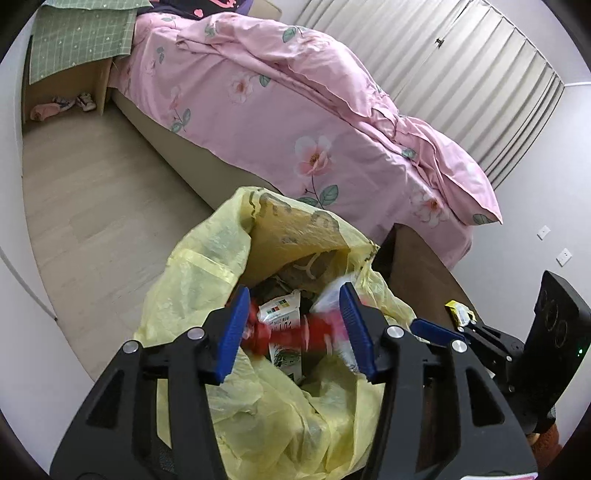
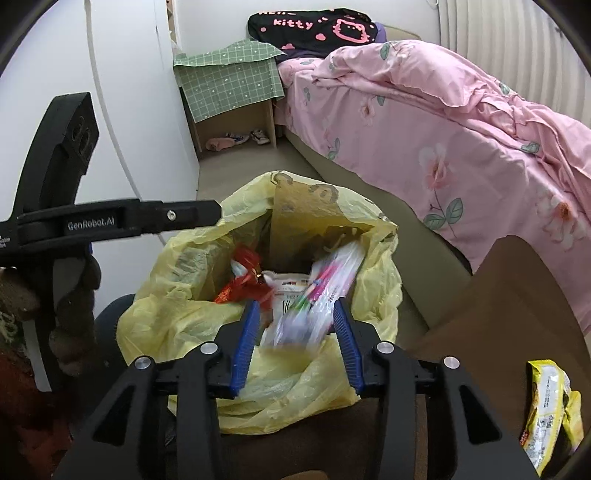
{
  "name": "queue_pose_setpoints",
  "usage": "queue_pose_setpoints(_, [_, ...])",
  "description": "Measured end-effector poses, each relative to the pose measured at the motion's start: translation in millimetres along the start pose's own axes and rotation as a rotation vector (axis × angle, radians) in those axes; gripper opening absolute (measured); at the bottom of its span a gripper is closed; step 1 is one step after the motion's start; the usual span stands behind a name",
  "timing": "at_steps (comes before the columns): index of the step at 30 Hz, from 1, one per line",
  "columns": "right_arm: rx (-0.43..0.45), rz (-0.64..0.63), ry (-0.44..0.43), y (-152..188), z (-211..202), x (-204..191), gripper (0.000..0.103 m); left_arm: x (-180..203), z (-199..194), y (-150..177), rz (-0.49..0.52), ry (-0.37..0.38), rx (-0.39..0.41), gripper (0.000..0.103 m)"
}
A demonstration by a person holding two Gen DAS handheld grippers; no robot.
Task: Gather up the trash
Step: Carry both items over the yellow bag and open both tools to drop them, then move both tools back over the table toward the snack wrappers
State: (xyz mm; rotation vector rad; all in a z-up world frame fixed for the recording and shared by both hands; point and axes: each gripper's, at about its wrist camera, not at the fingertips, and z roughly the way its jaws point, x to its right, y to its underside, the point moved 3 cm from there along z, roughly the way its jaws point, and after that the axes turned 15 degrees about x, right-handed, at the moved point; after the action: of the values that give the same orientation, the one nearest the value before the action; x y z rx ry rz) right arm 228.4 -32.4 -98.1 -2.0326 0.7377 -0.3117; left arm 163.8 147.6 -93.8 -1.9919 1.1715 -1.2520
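Two readable texts: "GenRobot.AI" on left gripper (image 2: 110, 221), "kitty" on pillow (image 2: 314, 27).

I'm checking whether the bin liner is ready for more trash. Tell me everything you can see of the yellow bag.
The yellow bag is thin, crinkled, translucent plastic with dark print on its inner far wall. It stands open, mouth upward, rim folded outward and slumped, on the floor near the bed. Inside lie a red wrapper, a white carton and a blurred clear packet. Both grippers hover over its mouth; contact with it is unclear.
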Motion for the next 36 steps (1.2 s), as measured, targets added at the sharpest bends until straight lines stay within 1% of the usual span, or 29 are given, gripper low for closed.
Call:
queue_pose_setpoints(3, [0.012, 0.013, 0.020, -0.8, -10.4, 3.9, 0.040, 2.5, -2.5, -0.9, 0.014, -0.014, 0.008, 0.048])
queue_pose_setpoints(6, [0.028, 0.025, 0.045, -0.9, -30.0, 7.7, 0.040, 7.5, -6.8, -1.0, 0.027, -0.023, 0.016, 0.049])
queue_pose_setpoints(9, [0.051, 0.036, 0.091, 2.6, -58.6, 14.0, 0.040, 18.1, -12.9, -0.6, 0.053, -0.023, 0.027, 0.049])
queue_pose_setpoints(11, [0.066, 0.055, 0.125, 8.6, -79.9, 21.1, 0.040, 31.9, -17.0, 1.6, 0.080, -0.014, 0.031, 0.050])
queue_pose_setpoints(13, [0.082, 0.091, 0.174, 19.6, -108.9, 32.0, 0.040, 45.5, -19.7, 5.2, 0.105, 0.001, 0.026, 0.053])
queue_pose_setpoints(15, [0.092, 0.116, 0.226, 31.2, -134.2, 41.7, 0.040, 64.8, -23.8, 10.7, 0.135, 0.026, 0.018, 0.053])
queue_pose_setpoints(16, [0.097, 0.126, 0.266, 39.3, -150.7, 47.1, 0.040, 72.4, -25.3, 13.1, 0.145, 0.037, 0.014, 0.053])
queue_pose_setpoints(19, [0.108, 0.145, 0.367, 61.8, -193.2, 58.3, 0.040, 109.1, -32.3, 24.6, 0.204, 0.089, -0.007, 0.053])
queue_pose_setpoints(21, [0.118, 0.168, 0.418, 75.7, -219.7, 65.3, 0.040, 129.6, -36.1, 30.9, 0.236, 0.120, -0.020, 0.053])
queue_pose_setpoints(23, [0.134, 0.197, 0.475, 93.4, -250.1, 72.0, 0.040, 153.9, -42.0, 39.9, 0.280, 0.166, -0.035, 0.053])
queue_pose_setpoints(26, [0.149, 0.249, 0.538, 119.1, -282.4, 80.2, 0.040, 183.4, -50.2, 50.6, 0.340, 0.232, -0.043, 0.053])
queue_pose_setpoints(29, [0.165, 0.293, 0.584, 139.5, -304.7, 83.9, 0.040, 204.2, -53.5, 60.8, 0.381, 0.280, -0.061, 0.053])
queue_pose_setpoints(32, [0.187, 0.317, 0.617, 152.4, -316.6, 83.5, 0.040, 220.5, -52.5, 70.5, 0.408, 0.321, -0.084, 0.053])
queue_pose_setpoints(36, [0.194, 0.331, 0.628, 160.0, -321.5, 88.3, 0.040, 244.1, -41.8, 82.4, 0.464, 0.394, -0.096, 0.053])
